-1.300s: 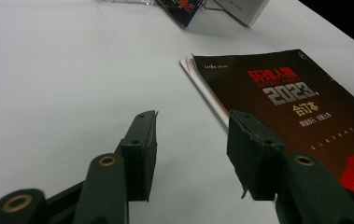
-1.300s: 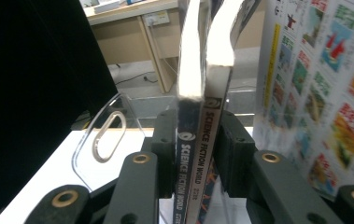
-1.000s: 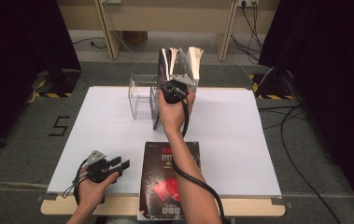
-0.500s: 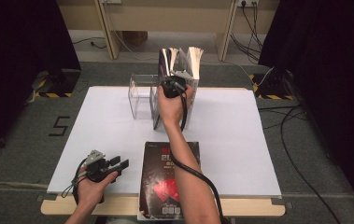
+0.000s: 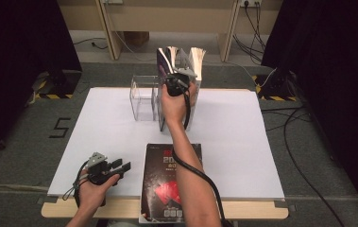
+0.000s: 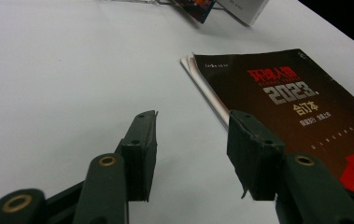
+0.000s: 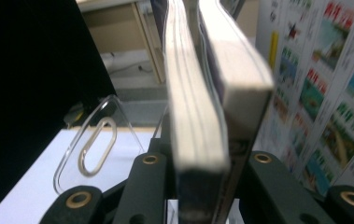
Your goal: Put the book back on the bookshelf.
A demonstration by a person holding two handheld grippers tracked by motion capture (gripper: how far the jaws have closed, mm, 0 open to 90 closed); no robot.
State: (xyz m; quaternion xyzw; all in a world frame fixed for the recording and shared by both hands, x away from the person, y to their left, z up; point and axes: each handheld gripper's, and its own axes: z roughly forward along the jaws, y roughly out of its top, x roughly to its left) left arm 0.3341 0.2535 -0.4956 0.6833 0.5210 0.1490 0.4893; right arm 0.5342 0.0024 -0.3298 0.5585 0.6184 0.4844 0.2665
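The right gripper (image 5: 180,78) stays at the upright books (image 5: 188,64) beside the clear acrylic stand (image 5: 143,97); its jaws have just been closing, and in the right gripper view two books (image 7: 212,93) stand between them, pinched at their spines. Since a second ago the hand has barely shifted. The left gripper (image 5: 115,166) rests unmoved near the table's front edge, jaws spread on nothing, with the dark magazine (image 6: 296,102) lying flat just to its right.
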